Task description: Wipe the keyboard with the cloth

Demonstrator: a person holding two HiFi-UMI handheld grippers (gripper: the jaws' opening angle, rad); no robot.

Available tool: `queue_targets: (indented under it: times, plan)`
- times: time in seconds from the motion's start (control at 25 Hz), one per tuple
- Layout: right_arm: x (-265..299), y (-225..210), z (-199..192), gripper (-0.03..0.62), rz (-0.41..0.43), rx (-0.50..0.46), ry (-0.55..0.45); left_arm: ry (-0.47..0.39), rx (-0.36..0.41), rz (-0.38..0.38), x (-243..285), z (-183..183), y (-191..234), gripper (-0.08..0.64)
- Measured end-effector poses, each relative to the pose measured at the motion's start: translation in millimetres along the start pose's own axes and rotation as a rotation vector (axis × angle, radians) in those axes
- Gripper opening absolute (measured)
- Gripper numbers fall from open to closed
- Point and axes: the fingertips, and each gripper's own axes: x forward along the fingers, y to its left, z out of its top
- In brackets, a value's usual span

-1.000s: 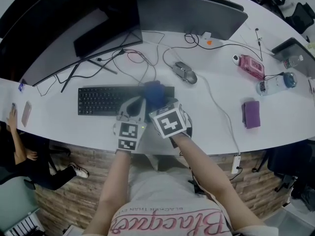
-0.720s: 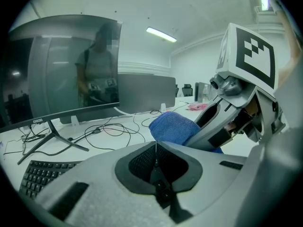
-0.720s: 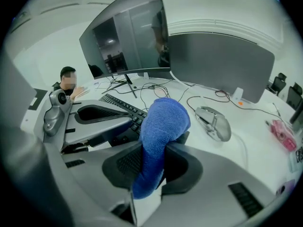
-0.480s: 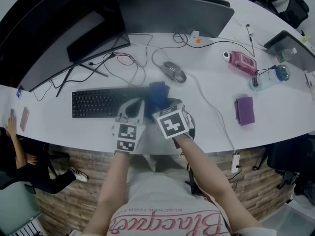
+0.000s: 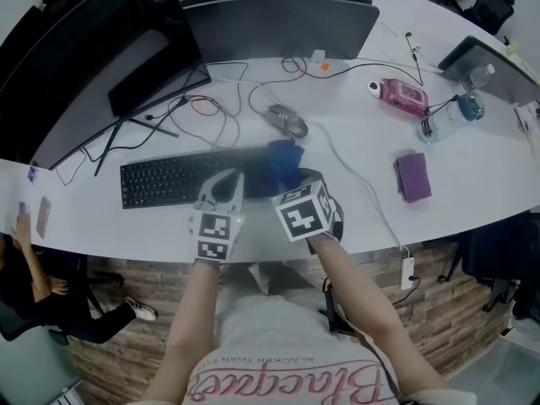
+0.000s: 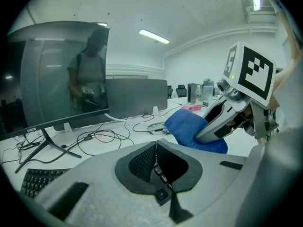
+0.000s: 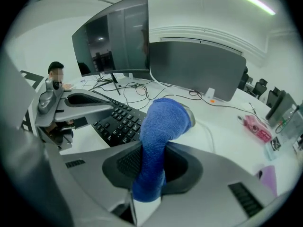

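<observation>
your right tongs (image 7: 149, 162) are clamped on the blue cloth (image 7: 160, 122), which rises out of the jaws as a folded wad and bends forward over the right end of the keyboard (image 5: 173, 178). the keyboard lies on the white table (image 5: 472, 218), in front of the dark monitor (image 5: 101, 66). from these views i can't tell whether the cloth is pressing on the keys or hanging just above them. your left tongs (image 6: 155, 144) have their jaws together with nothing between them, and they sit just to the left of the cloth, over the keyboard's near edge. this looks like the wiping step at the right end, with nearly the whole run of keys to the left not yet covered. the next move calls for bringing the wad down until it sits flat on the keys, then dragging it leftward along the rows with light, even pressure. your left tongs stand in that path, so either shift them further left or rest them on the keyboard's front edge to stop it sliding. mind the mouse (image 5: 288, 122) and the loose cables (image 5: 211, 108) just beyond the keyboard's far edge, since a trailing corner of cloth could catch them.
</observation>
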Motion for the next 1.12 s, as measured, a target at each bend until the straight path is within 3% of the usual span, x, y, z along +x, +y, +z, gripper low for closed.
queue_targets:
  times: [0.52,0.96,1.12]
  plan:
    - [-52,5,18,0.088,-0.069,0.093,-0.189,-0.074,0.015,0.025,-44,27,18,0.006]
    - [-95,73,67,0.087,-0.125,0.071,-0.402,-0.192,0.050,0.012,-122,45,57,0.006]
    - [-111,111,90,0.087,-0.128,0.061,-0.499,-0.241,0.096,-0.001,-152,54,68,0.006]
